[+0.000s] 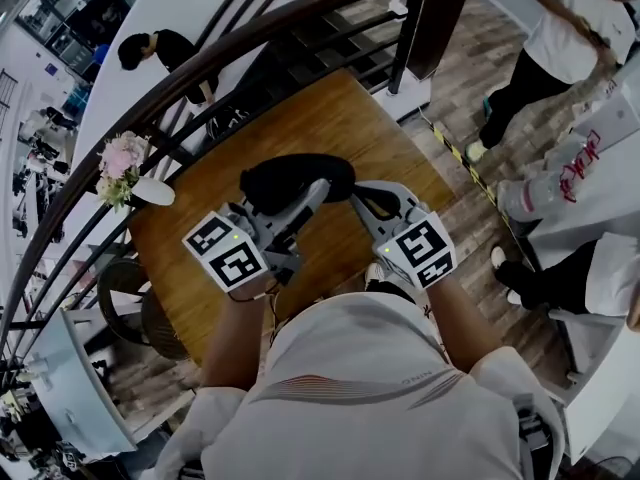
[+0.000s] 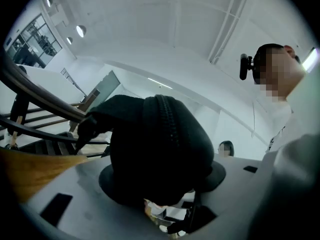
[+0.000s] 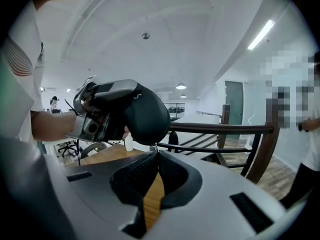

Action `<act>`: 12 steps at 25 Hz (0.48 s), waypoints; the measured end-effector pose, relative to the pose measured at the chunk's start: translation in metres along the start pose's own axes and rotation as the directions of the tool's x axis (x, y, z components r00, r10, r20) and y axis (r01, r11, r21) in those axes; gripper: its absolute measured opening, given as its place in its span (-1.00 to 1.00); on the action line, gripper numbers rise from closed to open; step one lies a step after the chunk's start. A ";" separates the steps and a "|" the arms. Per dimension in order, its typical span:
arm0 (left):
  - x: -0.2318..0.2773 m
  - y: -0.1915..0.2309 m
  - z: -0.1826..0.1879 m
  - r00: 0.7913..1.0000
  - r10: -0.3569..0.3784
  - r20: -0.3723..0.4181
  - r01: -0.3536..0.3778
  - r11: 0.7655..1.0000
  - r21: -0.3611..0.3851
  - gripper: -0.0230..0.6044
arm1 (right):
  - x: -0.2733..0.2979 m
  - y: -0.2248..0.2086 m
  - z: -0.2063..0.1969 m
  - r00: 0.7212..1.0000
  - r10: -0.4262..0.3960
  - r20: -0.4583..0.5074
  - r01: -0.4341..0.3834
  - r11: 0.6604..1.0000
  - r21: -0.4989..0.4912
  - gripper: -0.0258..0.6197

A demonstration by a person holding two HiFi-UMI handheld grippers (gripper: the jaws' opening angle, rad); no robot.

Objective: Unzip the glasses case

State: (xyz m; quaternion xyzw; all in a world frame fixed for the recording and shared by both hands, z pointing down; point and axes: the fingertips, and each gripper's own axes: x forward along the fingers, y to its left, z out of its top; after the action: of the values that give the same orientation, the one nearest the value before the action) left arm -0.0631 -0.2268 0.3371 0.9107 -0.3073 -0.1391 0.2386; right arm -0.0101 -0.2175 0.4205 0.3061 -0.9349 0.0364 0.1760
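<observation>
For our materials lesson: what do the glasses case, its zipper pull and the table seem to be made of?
The glasses case: matte black fabric over a stiff shell, probably; no shine, holds rounded shape. Its zipper pull: pale glint, maybe metal. The table: brown wood or veneer, faint grain.

Left gripper (image 1: 312, 196) clamped on glasses case (image 1: 283, 175), right gripper (image 1: 359, 201) jaws pinched together

One case (image 1: 295, 178), one table (image 1: 340, 118) and one vase (image 1: 152, 192) of flowers (image 1: 122, 158) are showing. Two grippers are showing, one left gripper (image 1: 292, 198) and one right gripper (image 1: 357, 199). At least three bystanders (image 1: 158, 48) (image 1: 565, 28) (image 1: 590, 183) are showing around the table.
</observation>
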 end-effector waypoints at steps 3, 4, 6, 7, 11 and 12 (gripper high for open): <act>0.000 -0.004 -0.009 0.998 -0.024 -0.052 0.026 0.999 0.030 -0.17 | -0.004 -0.010 0.003 1.000 -0.024 0.003 0.024 0.999 -0.029 -0.75; 0.001 -0.007 -0.014 0.996 -0.034 -0.084 0.038 0.998 0.057 -0.17 | -0.006 -0.013 0.004 0.999 -0.032 -0.003 0.032 0.998 -0.062 -0.75; 0.002 -0.013 -0.025 0.984 -0.047 -0.169 0.070 0.988 0.135 -0.17 | -0.007 -0.016 0.002 0.998 -0.056 -0.031 0.049 0.982 -0.182 -0.74; 0.003 -0.015 -0.032 0.975 -0.050 -0.217 0.089 0.980 0.177 -0.17 | -0.006 -0.015 0.000 0.997 -0.068 -0.048 0.054 0.965 -0.256 -0.74; 0.001 -0.015 -0.056 0.926 -0.037 -0.376 0.149 0.950 0.273 -0.16 | -0.003 -0.006 -0.006 0.992 -0.081 -0.095 0.029 0.892 -0.451 -0.73; 0.000 -0.014 -0.063 0.913 -0.031 -0.407 0.156 0.948 0.278 -0.16 | -0.002 -0.003 -0.007 0.992 -0.076 -0.103 0.018 0.880 -0.475 -0.73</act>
State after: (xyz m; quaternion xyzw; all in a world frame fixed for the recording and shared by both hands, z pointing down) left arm -0.0313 -0.1952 0.3829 0.9594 -0.2258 0.0861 0.1458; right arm -0.0043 -0.2179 0.4258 0.2736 -0.8956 -0.1792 0.3014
